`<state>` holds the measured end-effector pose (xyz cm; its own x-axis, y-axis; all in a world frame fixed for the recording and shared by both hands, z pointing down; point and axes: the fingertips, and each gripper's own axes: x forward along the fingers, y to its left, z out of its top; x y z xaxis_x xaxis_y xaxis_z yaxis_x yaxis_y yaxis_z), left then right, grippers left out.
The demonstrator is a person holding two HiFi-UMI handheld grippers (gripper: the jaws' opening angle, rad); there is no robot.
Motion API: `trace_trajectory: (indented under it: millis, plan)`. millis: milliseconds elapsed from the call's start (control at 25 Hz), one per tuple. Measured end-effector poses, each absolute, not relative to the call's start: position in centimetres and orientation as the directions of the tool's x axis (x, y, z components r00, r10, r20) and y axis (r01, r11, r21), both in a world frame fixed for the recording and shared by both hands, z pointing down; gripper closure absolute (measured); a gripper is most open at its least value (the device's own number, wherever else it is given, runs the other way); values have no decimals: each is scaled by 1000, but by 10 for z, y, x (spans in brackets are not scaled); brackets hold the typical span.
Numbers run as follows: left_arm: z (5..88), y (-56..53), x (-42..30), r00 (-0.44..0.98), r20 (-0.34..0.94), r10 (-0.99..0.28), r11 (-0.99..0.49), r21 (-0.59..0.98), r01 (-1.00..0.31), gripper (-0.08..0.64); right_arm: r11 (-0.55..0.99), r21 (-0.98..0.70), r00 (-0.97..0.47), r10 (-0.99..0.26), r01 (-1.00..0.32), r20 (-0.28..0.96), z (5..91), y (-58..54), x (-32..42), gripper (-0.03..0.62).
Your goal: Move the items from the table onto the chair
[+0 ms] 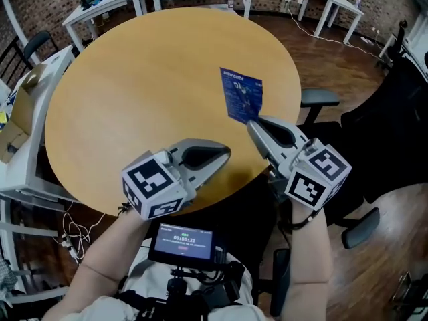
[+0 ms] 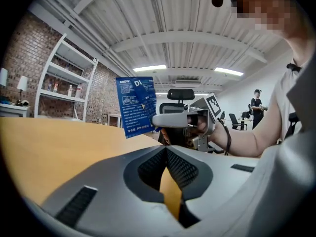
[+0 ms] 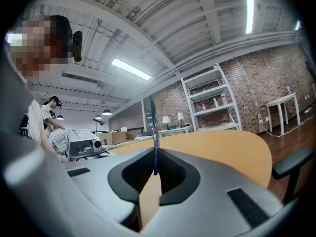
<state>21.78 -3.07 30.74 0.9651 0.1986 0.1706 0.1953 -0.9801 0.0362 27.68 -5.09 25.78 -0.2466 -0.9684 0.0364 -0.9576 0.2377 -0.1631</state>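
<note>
- Surface: round wooden table, light tan top. The only thing over it is the task item.
- Task item: blue packet with white print, held upright over the near right part of the table. In the left gripper view it appears lifted clear of the wood, but contact at its lower corner cannot be ruled out.
- Right gripper: jaws are pinched onto the packet's lower edge. Its own view shows the packet edge-on as a thin blue line between the pads.
- Left gripper: jaws are closed tip to tip with nothing between them. It sits low over the table's near edge, left of the right gripper and apart from the packet.
- Black office chair: stands just off the table's right rim, armrest towards the table. Nothing can be seen on it.
- Room: dark wooden floor and brick wall.
- White tables stand beyond the round table, at the far left and the far right.
- A white shelf unit stands against the brick.
- An open cardboard box sits on a white surface left of the table.
- Strip lights run along a ribbed ceiling.
- A person stands in the far background.
</note>
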Motion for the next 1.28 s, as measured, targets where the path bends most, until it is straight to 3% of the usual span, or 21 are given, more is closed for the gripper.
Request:
trace_trajectory:
  millis: [920,1120,1280]
  plan:
    - [301,29,289,934,178,309,-951,39,307,555,18,-86,-20,-1000,-996,18,259,33,351,568]
    - [301,36,296,931,170,322,-947,42,319,555,-83,-70,81,-996,-994,37,274,54,381,568]
    - [297,42,303,929,171,327,-945,44,325,555,-216,-38,210,-970,-976,121,308,86,431,568]
